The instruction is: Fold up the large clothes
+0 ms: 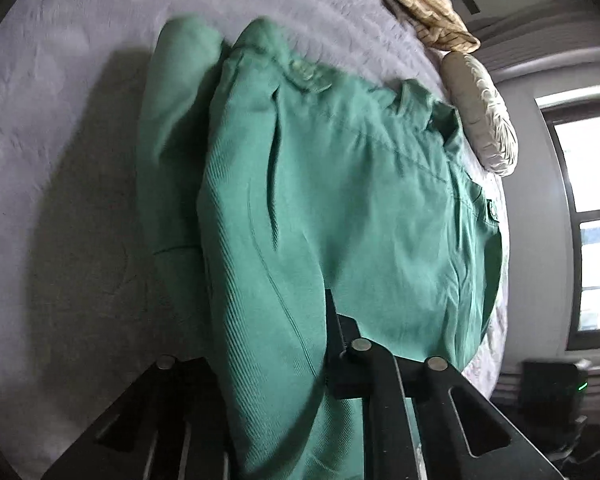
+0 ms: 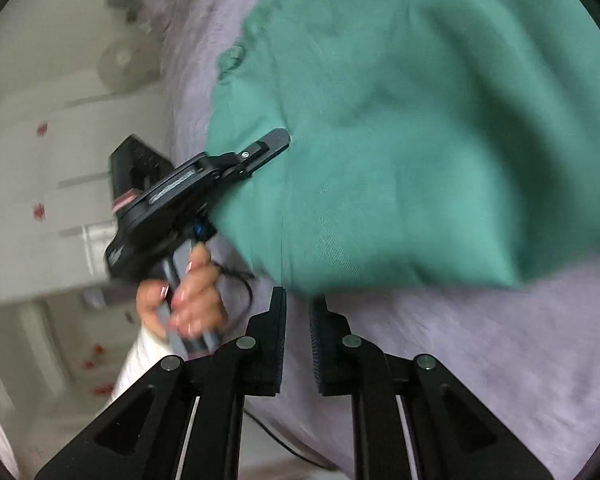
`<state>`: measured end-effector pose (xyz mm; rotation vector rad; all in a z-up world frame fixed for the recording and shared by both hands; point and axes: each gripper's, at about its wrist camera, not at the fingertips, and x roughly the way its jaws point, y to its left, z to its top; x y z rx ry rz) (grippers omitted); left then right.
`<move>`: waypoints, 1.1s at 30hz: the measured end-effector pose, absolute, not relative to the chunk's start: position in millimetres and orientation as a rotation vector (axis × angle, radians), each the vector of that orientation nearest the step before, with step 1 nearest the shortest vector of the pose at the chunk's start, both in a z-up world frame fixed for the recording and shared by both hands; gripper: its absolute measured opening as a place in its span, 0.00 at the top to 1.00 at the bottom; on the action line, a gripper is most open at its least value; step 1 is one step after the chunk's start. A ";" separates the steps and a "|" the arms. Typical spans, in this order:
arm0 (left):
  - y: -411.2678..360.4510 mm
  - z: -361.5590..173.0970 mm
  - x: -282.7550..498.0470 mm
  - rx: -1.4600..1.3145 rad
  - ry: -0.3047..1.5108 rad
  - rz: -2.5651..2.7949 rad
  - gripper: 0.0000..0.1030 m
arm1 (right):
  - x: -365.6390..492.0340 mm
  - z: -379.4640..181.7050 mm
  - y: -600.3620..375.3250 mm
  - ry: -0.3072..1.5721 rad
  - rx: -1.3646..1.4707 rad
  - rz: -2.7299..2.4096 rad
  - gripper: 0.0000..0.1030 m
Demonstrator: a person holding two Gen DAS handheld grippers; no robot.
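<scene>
Green garment (image 1: 340, 208) lies bunched on a bed with a pale lilac cover (image 1: 80, 120). In the left wrist view it fills the centre of the frame, running from the upper middle down to the bottom edge.

Left hand-held gripper (image 1: 276, 340): jaws nearly closed, a thick fold of the green cloth clamped between them. One finger shows dark at lower centre right; the other is mostly hidden behind the fabric. In the right wrist view this same gripper (image 2: 274, 142) sits at centre left, its tip on the garment's (image 2: 400, 120) left edge, held by a hand (image 2: 188, 300) with a white sleeve below it.

Right hand-held gripper (image 2: 298, 320): lower centre of its own frame, jaws close together with a narrow gap, nothing between them. Bare bed cover (image 2: 480, 360) shows beyond the tips; the garment's lower edge sits just above them.

Upper right of the left wrist view: a tan patterned cloth (image 1: 420, 4) and a white pillow (image 1: 484, 120) near the bed's edge. A window (image 1: 592, 220) at far right.
</scene>
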<state>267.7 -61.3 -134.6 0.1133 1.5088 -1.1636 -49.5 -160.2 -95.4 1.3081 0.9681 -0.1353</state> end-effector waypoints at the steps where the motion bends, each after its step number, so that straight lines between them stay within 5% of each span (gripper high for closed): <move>1: -61.4 -128.7 265.0 0.124 1.487 -1.165 0.84 | -60.6 -80.3 -171.6 0.947 1.223 -0.210 0.86; 5: -69.4 -92.6 246.1 0.149 1.383 -1.196 0.86 | -83.8 -74.0 -222.9 0.925 1.071 -0.447 0.87; 10: -91.1 -43.0 209.6 0.200 1.277 -1.256 0.89 | -75.6 -143.1 -245.5 1.056 1.111 -0.447 0.94; 18: -172.2 23.3 86.6 0.457 0.995 -1.435 0.89 | -135.7 -114.8 -269.1 0.909 1.237 -0.360 0.93; 29: -277.5 -68.8 -67.5 0.860 0.956 -1.403 0.88 | -289.5 -114.8 -346.8 0.700 1.400 -0.542 0.88; 33: -278.3 -69.6 -75.6 0.832 0.952 -1.379 0.64 | -304.9 -128.8 -350.4 0.656 1.477 -0.498 0.88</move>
